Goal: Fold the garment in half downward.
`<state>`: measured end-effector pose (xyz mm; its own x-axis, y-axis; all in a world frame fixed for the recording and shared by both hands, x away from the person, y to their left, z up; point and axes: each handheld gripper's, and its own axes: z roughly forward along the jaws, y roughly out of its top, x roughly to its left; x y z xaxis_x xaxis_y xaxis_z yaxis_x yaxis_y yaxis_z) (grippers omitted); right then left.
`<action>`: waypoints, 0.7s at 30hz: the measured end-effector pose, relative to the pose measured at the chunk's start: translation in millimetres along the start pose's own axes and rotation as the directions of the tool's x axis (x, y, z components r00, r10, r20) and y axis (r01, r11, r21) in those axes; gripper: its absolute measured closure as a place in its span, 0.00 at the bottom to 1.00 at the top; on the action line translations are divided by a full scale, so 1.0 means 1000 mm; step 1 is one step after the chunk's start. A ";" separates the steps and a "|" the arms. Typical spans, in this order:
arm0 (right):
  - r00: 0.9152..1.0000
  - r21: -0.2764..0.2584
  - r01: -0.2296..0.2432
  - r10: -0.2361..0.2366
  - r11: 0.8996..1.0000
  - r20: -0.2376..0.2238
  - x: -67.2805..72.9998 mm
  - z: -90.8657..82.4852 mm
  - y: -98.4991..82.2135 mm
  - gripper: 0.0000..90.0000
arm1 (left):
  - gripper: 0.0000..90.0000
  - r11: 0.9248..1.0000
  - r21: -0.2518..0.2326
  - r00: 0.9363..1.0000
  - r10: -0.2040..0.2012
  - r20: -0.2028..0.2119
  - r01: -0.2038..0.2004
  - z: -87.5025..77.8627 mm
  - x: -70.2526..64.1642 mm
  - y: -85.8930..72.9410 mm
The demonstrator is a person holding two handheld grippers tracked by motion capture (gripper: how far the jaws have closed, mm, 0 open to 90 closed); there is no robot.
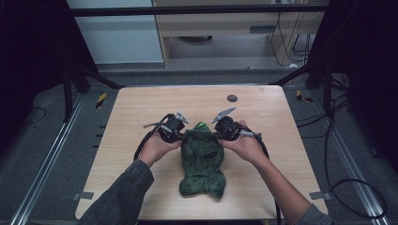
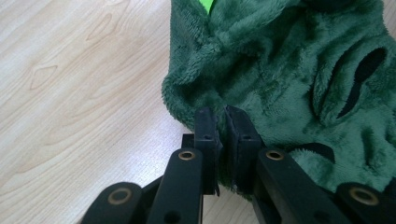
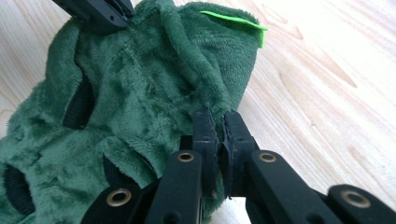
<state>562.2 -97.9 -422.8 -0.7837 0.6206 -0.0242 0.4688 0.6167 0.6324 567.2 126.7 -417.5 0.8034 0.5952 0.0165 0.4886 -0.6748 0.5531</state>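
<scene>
Pale wooden bench (image 1: 141,108) carries a green fleece garment (image 1: 202,161), still crumpled. Left gripper (image 2: 222,122) and right gripper (image 3: 219,125) fingers pinch its top corners; spreading or folding likely remains.

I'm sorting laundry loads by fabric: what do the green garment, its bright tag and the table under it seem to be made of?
The green garment looks like plush fleece: a short, fuzzy, matte pile, with black ribbed knit at its openings. The bright green tag looks thin, flat and smooth, perhaps felt or woven tape; I cannot tell which. The table shows pale wood grain with a smooth finish, possibly laminate.
</scene>
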 end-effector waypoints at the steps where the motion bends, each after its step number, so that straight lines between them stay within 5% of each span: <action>1: 1.000 -0.001 0.005 -0.005 1.000 0.005 0.000 -0.001 0.001 0.95 | 0.93 1.000 -0.002 1.000 -0.002 0.000 0.002 0.000 0.000 0.000; 9: 1.000 -0.025 -0.004 0.004 1.000 0.017 -0.003 -0.004 0.007 0.95 | 0.93 1.000 -0.024 1.000 0.002 -0.028 -0.003 -0.007 0.003 0.002; 21: 0.999 -0.071 0.046 -0.044 0.996 0.028 0.027 -0.015 -0.012 0.95 | 0.93 0.998 -0.055 0.999 0.025 -0.033 -0.027 -0.010 -0.019 -0.024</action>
<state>529.5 -96.0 -419.0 -0.7918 0.6063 -0.0739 0.4023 0.6087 0.6838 536.3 136.0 -422.9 0.8040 0.5919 0.0575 0.4471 -0.6654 0.5978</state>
